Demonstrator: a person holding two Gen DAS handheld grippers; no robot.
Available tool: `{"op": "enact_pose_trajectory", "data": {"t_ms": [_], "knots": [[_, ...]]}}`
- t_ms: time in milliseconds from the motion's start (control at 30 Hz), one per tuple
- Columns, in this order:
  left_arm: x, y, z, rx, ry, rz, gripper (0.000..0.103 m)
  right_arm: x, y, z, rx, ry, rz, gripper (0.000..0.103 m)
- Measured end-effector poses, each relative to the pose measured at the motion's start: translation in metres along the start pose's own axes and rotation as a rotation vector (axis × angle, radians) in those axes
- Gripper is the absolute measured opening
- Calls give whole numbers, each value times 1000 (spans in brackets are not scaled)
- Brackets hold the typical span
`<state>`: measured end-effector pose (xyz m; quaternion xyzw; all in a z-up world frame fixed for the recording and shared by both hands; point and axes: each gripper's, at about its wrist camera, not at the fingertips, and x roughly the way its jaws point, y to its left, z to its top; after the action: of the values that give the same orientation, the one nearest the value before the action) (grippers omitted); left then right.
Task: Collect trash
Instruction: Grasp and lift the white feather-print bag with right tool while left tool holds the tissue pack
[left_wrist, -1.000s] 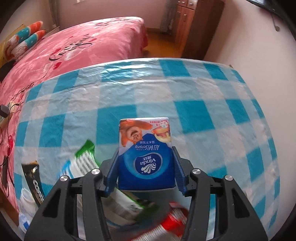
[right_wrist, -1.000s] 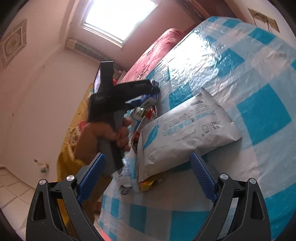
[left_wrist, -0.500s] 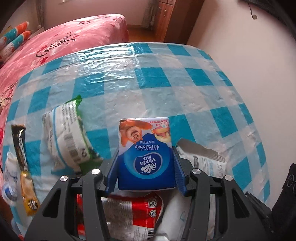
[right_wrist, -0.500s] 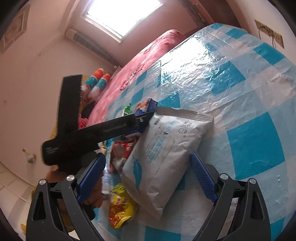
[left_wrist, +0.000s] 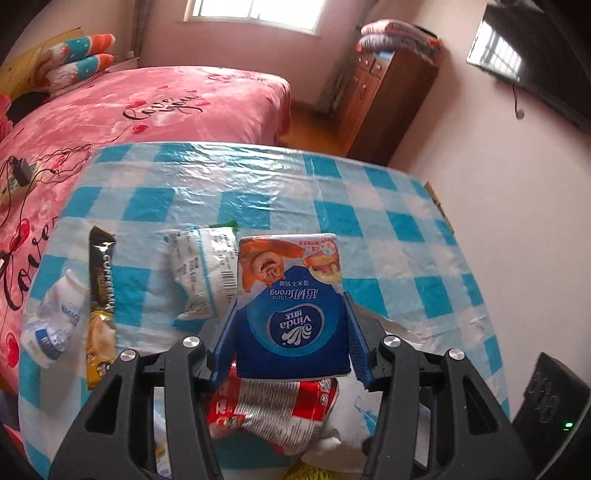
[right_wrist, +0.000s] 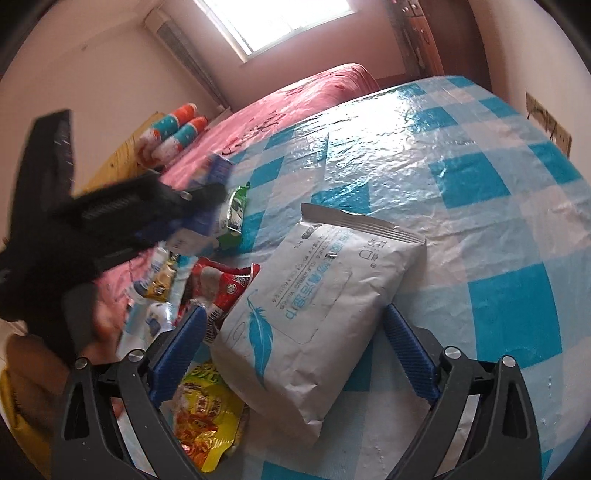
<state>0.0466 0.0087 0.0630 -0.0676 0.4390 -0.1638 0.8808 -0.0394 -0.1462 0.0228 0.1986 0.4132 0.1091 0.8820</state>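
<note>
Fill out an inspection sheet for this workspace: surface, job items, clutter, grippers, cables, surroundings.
Surface: table under a blue-and-white checked plastic cloth, wrinkled.
Job's things: blue tissue pack held off the table; white wipes pouch, red wrapper, coffee sachet, yellow wrapper and green-edged wrapper lying near the table's near edge.
Clutter: nothing seen beyond the trash.
Grippers: left gripper shut on the tissue pack; right gripper open, straddling the wipes pouch.
Cables: black cable on the bed.
Surroundings: pink bed, wooden cabinet, window.
</note>
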Motion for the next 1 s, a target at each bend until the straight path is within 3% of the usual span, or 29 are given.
{"op": "enact_pose_trajectory", "data": {"t_ms": [267,600,1000], "knots": [[-28,19,-25,-72,-37,-51,53,17,20,-6,-133,7,-124,99],[-55,51,-59,-71,-45,-39,53,28,27,1,-175,25,-158,98],[-66,83,-94,-100,-36,-50,53,19,32,-2,-200,-2,-134,77]]}}
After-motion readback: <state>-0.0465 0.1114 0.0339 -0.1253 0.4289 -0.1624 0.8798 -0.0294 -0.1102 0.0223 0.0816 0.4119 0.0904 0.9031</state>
